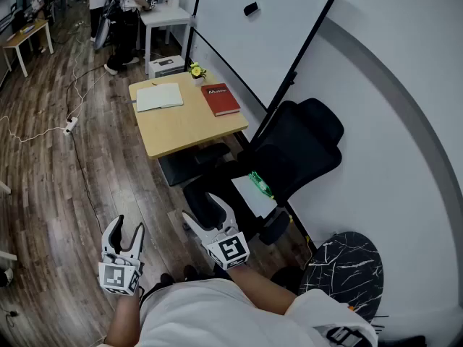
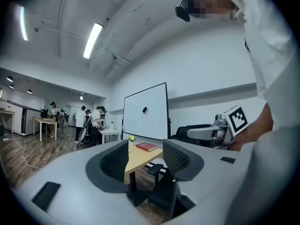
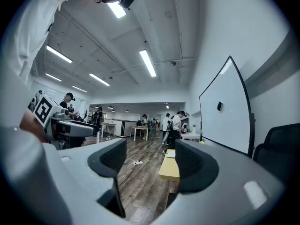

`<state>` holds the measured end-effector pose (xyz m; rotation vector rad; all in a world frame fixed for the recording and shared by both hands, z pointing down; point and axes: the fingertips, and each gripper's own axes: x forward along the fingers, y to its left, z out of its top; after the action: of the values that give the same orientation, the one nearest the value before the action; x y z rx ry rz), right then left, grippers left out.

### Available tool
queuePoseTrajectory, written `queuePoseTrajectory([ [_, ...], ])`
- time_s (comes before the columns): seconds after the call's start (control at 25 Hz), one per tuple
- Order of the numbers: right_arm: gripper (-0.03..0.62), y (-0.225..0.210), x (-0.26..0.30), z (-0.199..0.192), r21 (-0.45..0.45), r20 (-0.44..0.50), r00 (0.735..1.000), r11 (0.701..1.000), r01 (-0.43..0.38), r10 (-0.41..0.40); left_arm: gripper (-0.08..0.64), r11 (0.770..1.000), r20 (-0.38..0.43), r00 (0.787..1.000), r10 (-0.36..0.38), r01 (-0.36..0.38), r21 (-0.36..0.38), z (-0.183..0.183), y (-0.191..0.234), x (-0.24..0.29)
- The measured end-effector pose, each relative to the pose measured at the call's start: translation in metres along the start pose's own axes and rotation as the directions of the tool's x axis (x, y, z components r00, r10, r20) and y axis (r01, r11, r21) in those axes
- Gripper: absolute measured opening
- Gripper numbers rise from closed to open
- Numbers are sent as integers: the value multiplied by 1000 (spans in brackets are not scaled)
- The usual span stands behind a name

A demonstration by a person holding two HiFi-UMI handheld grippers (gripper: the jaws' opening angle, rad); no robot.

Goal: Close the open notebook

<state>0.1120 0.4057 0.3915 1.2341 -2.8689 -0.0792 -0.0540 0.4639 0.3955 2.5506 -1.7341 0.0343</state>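
Observation:
The open notebook (image 1: 159,97) lies with pale pages up on a small wooden table (image 1: 184,125), far ahead of me. Beside it is a shut red book (image 1: 221,98), which also shows in the left gripper view (image 2: 146,147). My left gripper (image 1: 129,226) and right gripper (image 1: 206,210) are held level near my body, well short of the table. Both stand open with nothing between their jaws. Between the left gripper (image 2: 146,161) jaws I see the table (image 2: 140,157). Between the right gripper (image 3: 146,162) jaws I see the table (image 3: 171,168) end-on, with the notebook (image 3: 170,154) small on it.
A black office chair (image 1: 293,154) stands between me and the table, to the right. A whiteboard (image 1: 260,27) leans along the right wall. A dark marble round table (image 1: 347,266) is at lower right. A small flower pot (image 1: 196,71) sits at the table's far edge. People (image 1: 123,13) stand at the back.

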Motion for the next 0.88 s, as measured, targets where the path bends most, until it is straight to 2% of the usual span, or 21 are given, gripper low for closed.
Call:
queuePoseTrajectory([
  [0.2,330,2,3,-2,-15,-6,1000,1000,-10,10,215,1000,18,1000,5,-5,1,-4,6,-2],
  [0.32,330,3,0,-3,31,3,1000,999,-7,7,215,1000,14,1000,-4,4,-5,-5,7,-4],
  [0.52,330,1,-7,-4,34,6,1000,999,-8,8,213,999,4,999,-36,36,-38,-5,-2,-2],
  [0.76,330,-2,-11,-11,85,-18,1000,996,-12,14,213,996,12,997,-77,78,-52,3,-13,1],
  [0.88,330,-5,-14,-8,63,-6,1000,998,-2,2,213,995,10,996,-87,87,-55,3,-17,4],
])
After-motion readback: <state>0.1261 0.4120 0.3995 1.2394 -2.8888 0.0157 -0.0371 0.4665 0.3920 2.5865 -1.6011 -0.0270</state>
